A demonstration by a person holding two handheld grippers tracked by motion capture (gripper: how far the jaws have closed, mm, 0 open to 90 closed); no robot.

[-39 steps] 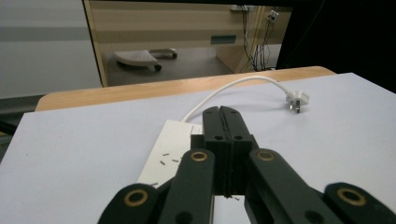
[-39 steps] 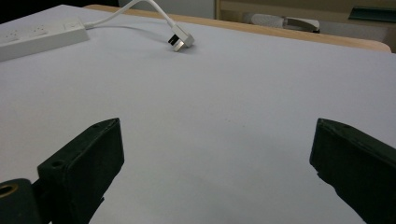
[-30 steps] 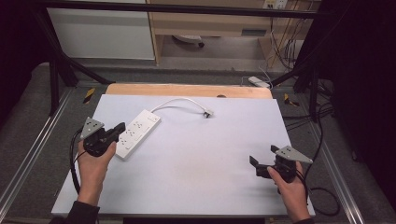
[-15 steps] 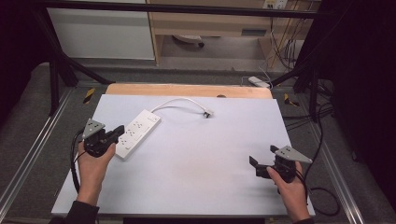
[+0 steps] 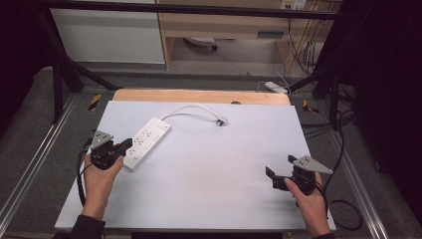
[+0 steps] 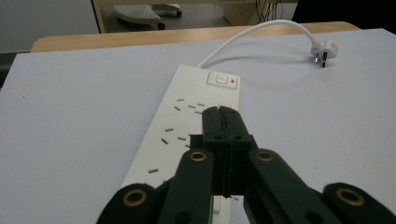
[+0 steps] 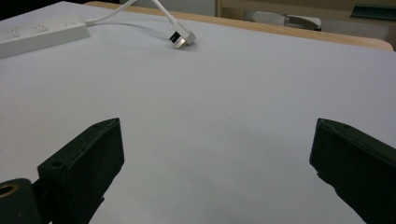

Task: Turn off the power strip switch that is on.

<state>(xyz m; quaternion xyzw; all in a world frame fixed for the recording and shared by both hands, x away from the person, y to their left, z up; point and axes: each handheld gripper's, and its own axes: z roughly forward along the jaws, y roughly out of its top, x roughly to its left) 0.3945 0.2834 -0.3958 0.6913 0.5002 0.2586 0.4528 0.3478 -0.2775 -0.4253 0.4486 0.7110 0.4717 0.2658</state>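
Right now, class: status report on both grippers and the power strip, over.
Left gripper shut, jaws over the power strip. Right gripper open, holding nothing. Plug lies loose on the table. Nothing in the way.

Left claw (image 6: 223, 112) pressed closed, right claw (image 7: 217, 154) spread wide, both hand-held.

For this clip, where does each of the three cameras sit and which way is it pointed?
High view: above the person's side, looking forward and down at the pale grey table top; both hands show, with left claw and right claw.
Left gripper view: rides the left claw, its jaws closed over the white plastic power strip.
Right gripper view: rides the right claw, jaws wide apart over bare table.
Shared: all three show the strip and its white plug.
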